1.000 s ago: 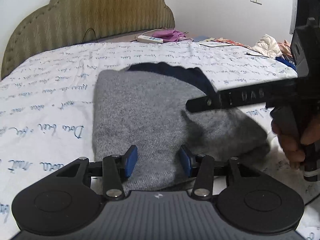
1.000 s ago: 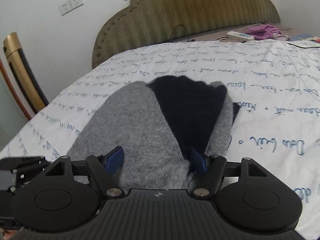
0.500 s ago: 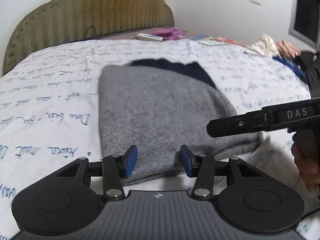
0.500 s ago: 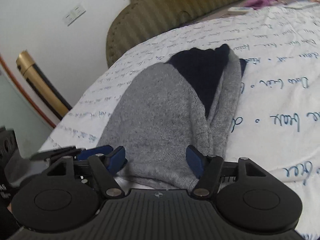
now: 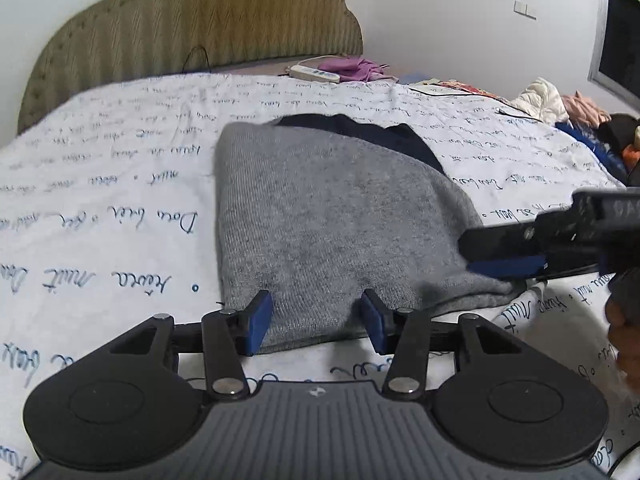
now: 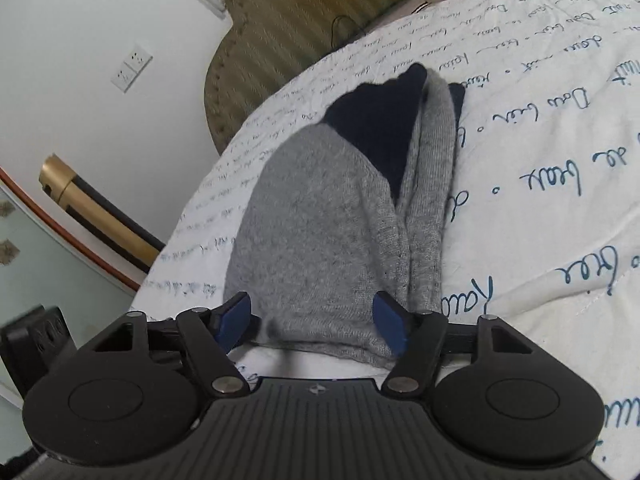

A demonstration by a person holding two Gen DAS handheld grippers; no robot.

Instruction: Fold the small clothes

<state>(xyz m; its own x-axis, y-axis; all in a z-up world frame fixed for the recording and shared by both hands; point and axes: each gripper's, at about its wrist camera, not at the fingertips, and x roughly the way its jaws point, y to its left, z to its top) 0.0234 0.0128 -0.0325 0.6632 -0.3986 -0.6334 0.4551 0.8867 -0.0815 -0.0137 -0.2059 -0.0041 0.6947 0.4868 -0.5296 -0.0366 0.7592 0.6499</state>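
A small grey knit garment (image 5: 328, 220) with a dark navy part at its far end lies folded on the bed. It also shows in the right wrist view (image 6: 328, 220), with a folded strip along its right side. My left gripper (image 5: 316, 320) is open, its jaws either side of the garment's near edge. My right gripper (image 6: 312, 320) is open over the garment's near edge at its right corner. It shows in the left wrist view (image 5: 508, 260) at the right, with a blue pad touching the garment's right corner.
The bed has a white cover with blue script (image 5: 100, 220) and a padded olive headboard (image 5: 192, 24). A power strip (image 5: 316, 74) and purple cloth (image 5: 352, 68) lie at the bed's head. Clothes are piled at the far right (image 5: 560, 104). A wall socket (image 6: 132, 68) and a gold-and-black post (image 6: 96, 208) stand left.
The right gripper has moved from over the garment's middle to its right corner and tilted. The left gripper has drawn back slightly toward the near edge. The garment lies flatter.
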